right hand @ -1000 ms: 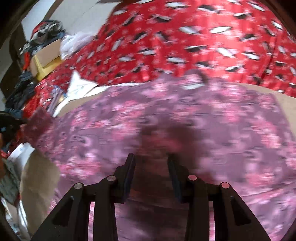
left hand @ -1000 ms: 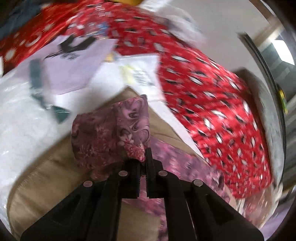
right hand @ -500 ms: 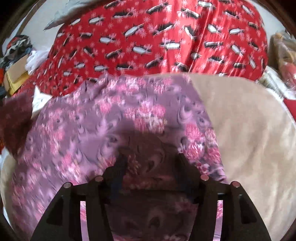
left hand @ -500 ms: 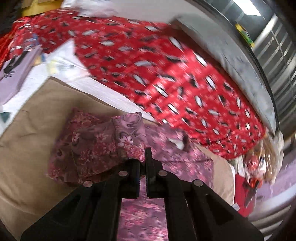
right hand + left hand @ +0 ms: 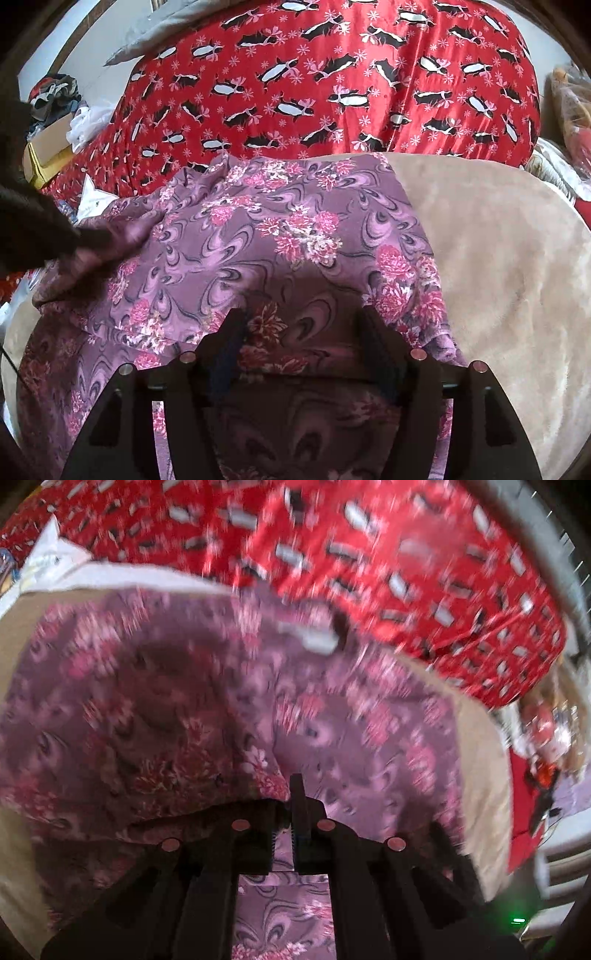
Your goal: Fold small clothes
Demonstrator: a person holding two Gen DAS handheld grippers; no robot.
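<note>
A purple floral garment (image 5: 280,236) lies spread on a beige cushion (image 5: 498,258). My right gripper (image 5: 303,321) hovers low over the garment's near part. Its jaws are opening and stand wide; cloth lies under the gap, and the pads do not press on it. My left gripper (image 5: 291,794) is shut on a folded edge of the same garment (image 5: 166,709), which drapes to the left of the fingers, lifted over the flat layer. The left wrist view is blurred. In the right wrist view a dark blurred shape (image 5: 33,229) at the left edge carries that fold.
A red penguin-print sheet (image 5: 332,85) covers the surface behind the cushion. A cardboard box (image 5: 48,144) with piled clothes and white bags sits at the far left. Bare beige cushion lies to the right of the garment. Clutter (image 5: 546,731) shows past the cushion's right end.
The left gripper swept the held fold sideways across the garment, rolling as it went. The right gripper's jaws spread wider; its view shifted towards the garment's right edge, then held still.
</note>
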